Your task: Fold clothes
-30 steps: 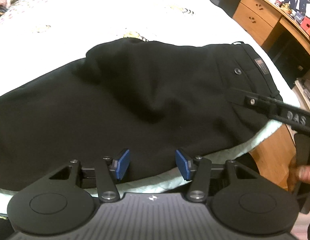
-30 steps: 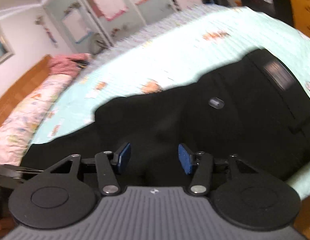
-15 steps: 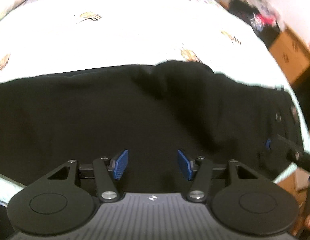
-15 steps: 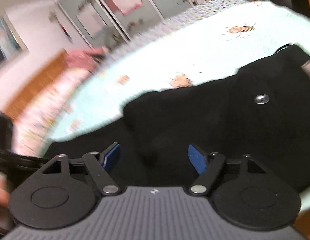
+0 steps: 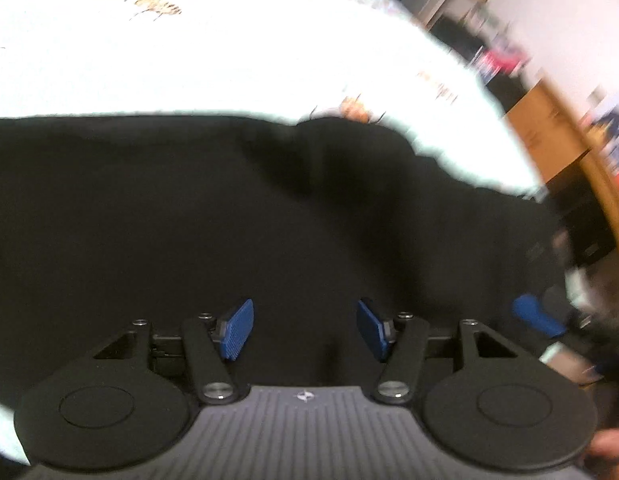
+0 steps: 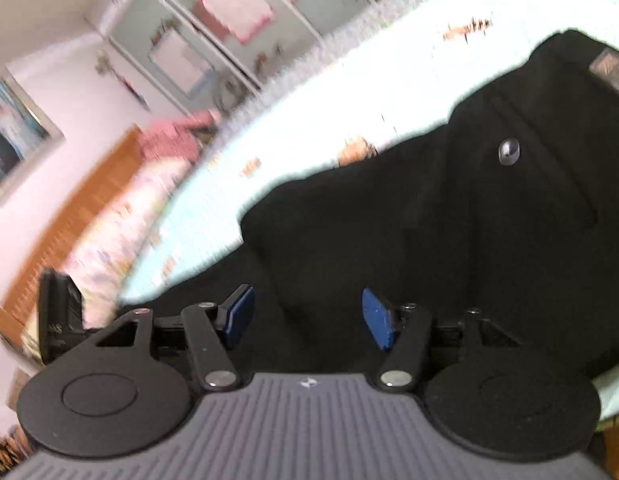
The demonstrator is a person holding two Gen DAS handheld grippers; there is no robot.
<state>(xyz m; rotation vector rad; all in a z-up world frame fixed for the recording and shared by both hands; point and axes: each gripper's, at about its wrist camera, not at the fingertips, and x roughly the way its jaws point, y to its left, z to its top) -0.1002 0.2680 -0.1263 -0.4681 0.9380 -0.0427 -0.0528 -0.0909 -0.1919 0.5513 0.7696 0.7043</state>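
Both tools have swung left along the black fabric trousers (image 5: 269, 220) lying spread on the pale patterned bed (image 5: 189, 52).

Your left tool (image 5: 304, 330) has drifted from the waistband toward the legs, its blue pads just easing wider, nothing between them; your right tool (image 6: 308, 318) has just narrowed from a wider gape, pads apart and bare over the cloth. Neither grips the trousers, which lie flat near the bed's front edge, silver button (image 6: 508, 152) and waist label up. From here, you could pinch one layer only or drag the cloth off the edge, since both views are blurred. Nothing blocks the fold; the wooden headboard (image 6: 61, 236) and pink bundle (image 6: 173, 140) sit well apart.
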